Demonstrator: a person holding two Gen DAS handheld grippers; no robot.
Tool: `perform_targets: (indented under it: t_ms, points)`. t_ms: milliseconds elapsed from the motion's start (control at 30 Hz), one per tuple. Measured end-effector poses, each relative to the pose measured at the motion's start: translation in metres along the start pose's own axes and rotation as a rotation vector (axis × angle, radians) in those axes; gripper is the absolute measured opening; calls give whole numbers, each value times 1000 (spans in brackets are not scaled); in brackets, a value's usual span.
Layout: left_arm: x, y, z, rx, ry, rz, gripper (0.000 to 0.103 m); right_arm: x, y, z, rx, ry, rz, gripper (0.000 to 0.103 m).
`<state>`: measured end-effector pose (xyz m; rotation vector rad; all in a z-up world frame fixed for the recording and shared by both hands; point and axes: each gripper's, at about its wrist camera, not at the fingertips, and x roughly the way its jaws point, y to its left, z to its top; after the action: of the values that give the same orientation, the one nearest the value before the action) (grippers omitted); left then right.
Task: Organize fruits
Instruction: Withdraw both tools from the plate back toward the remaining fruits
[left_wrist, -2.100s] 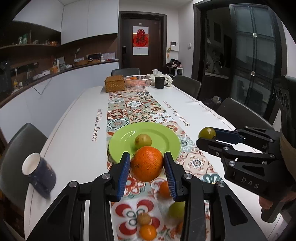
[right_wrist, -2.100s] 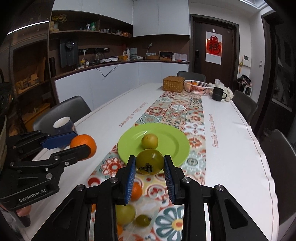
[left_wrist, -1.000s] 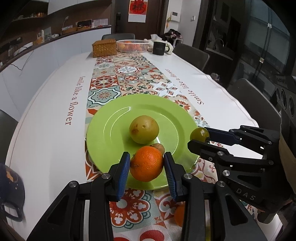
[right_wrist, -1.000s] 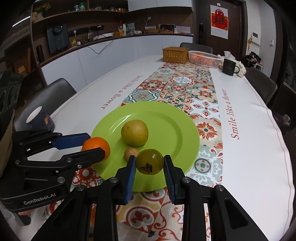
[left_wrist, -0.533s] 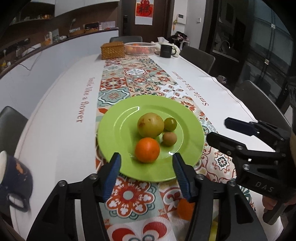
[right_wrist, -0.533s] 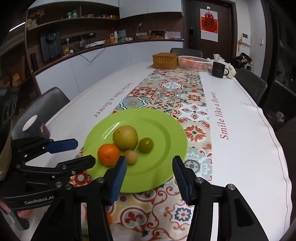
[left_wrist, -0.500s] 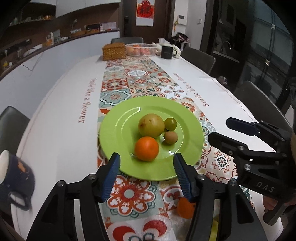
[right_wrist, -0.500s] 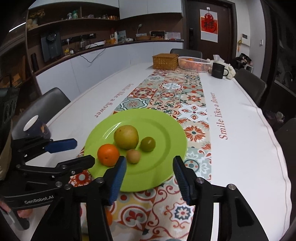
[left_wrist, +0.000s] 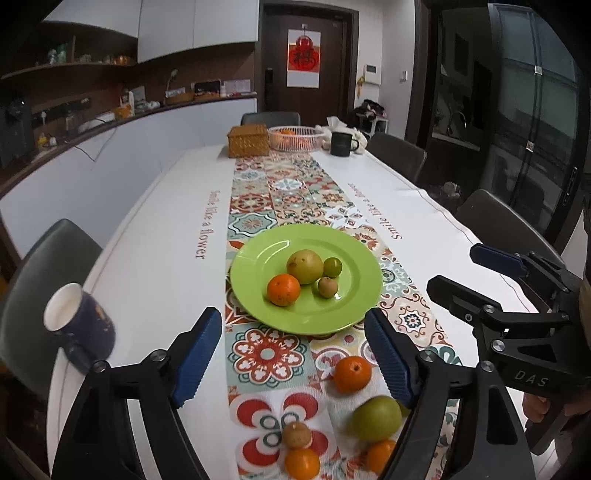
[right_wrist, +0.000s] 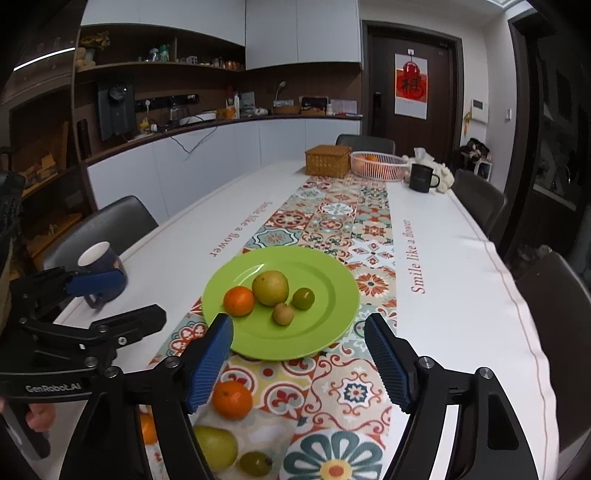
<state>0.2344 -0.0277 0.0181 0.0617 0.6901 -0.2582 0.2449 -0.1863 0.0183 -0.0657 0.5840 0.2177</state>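
Orange fruit (left_wrist: 351, 374) lies loose just short of the plate (left_wrist: 255, 306), nearest the empty, spread-apart left hand-held gripper (left_wrist: 295, 360); right hand-held gripper (right_wrist: 298, 363) likewise spread apart, empty.

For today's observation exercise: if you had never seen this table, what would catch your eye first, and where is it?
First comes the bright green plate in the middle of the patterned table runner, holding four fruits, among them an orange beside a larger yellow-green fruit. Next come the loose fruits on the runner nearer the camera, such as a second orange. The open left gripper and right gripper frame the view.
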Motion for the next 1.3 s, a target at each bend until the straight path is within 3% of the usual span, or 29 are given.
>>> perform_targets:
  t_ms: [600, 1300]
  points:
    - [-71, -4, -38, -5, -69, 61, 91, -62, 28, -25, -13, -42, -9, 83]
    - [-94, -7, -98, 45, -73, 120, 92, -85, 44, -70, -24, 1, -45, 83]
